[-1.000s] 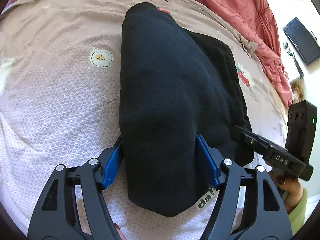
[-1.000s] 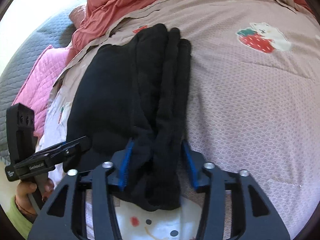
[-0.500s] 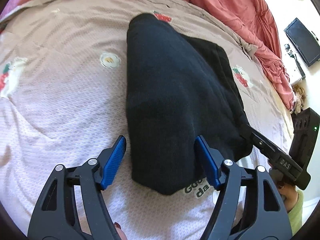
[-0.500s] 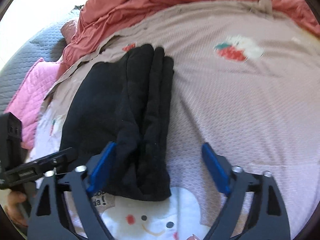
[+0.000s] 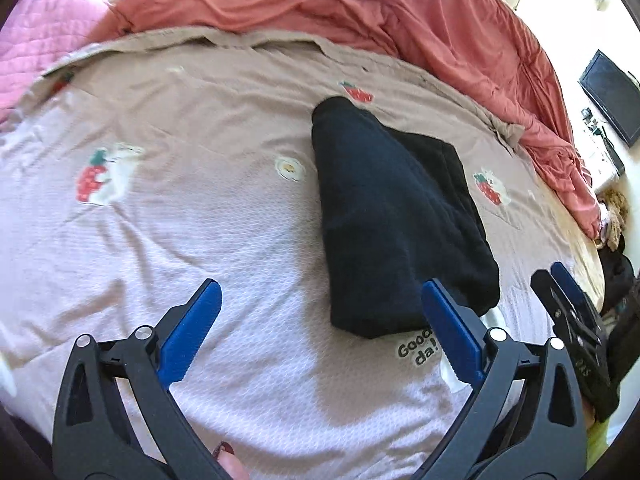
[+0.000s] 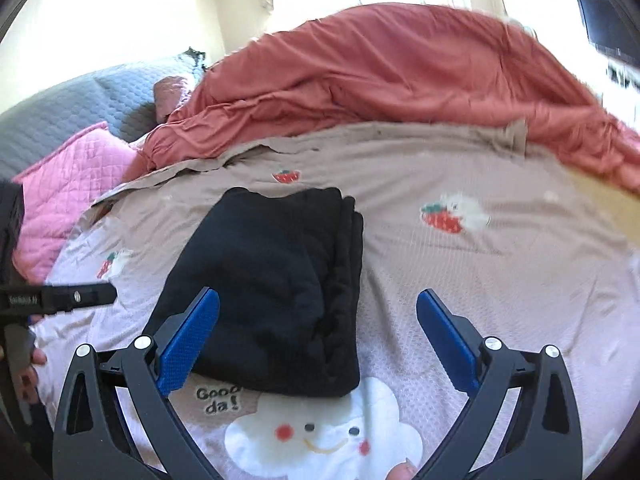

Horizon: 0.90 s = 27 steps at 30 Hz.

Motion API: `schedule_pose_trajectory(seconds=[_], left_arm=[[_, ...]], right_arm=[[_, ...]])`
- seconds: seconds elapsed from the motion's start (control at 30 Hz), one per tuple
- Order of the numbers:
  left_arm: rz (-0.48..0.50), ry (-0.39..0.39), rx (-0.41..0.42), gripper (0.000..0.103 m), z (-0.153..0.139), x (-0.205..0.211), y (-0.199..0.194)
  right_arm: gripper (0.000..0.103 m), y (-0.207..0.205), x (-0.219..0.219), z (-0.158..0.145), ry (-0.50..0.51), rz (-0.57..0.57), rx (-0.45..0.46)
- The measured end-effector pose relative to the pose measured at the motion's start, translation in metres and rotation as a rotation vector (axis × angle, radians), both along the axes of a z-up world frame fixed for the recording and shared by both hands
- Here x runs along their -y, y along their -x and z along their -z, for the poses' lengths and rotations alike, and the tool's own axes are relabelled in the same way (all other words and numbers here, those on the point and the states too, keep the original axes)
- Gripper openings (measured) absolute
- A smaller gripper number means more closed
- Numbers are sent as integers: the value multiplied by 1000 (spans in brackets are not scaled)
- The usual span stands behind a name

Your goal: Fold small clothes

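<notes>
Both grippers stood open over the bedspread, the folded black garment lying free.

In the left wrist view, the left gripper (image 5: 320, 294) had just been opening; its blue pads (image 5: 192, 330) stood wide apart with only the bedspread (image 5: 180, 216) between them. The garment (image 5: 384, 224) lay at about one o'clock from it, its near corner just behind the right pad, untouched as far as could be seen. The right gripper (image 5: 560, 300) showed at three o'clock. In the right wrist view, the right gripper (image 6: 318, 308) had also just been opening, pads spread; the garment (image 6: 272, 280) lay at about eleven o'clock, partly between the pads but unclamped. A red quilt (image 6: 380, 68) was heaped at twelve o'clock, a pink pillow (image 6: 68, 184) at ten.
</notes>
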State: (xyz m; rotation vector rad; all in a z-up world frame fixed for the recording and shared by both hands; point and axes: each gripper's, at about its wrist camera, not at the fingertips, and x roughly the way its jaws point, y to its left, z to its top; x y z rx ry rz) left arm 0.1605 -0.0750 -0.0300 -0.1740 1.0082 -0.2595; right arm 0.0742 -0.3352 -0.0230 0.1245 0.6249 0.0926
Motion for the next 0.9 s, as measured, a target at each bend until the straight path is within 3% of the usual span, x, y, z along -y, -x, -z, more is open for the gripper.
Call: schedule_pose_trajectory(seconds=[0.23, 0.3, 0.5, 0.9], left_arm=[[15, -45, 43, 93, -8, -3, 36], [26, -47, 43, 93, -8, -2, 45], [58, -69, 44, 93, -5, 3, 72], [37, -84, -9, 93, 8, 1, 89]], right_arm=[[98, 26, -6, -10, 20, -5, -21], [98, 32, -9, -11, 42, 22, -75], [98, 50, -6, 2, -19, 41, -263], [98, 64, -16, 4, -2, 10, -265]])
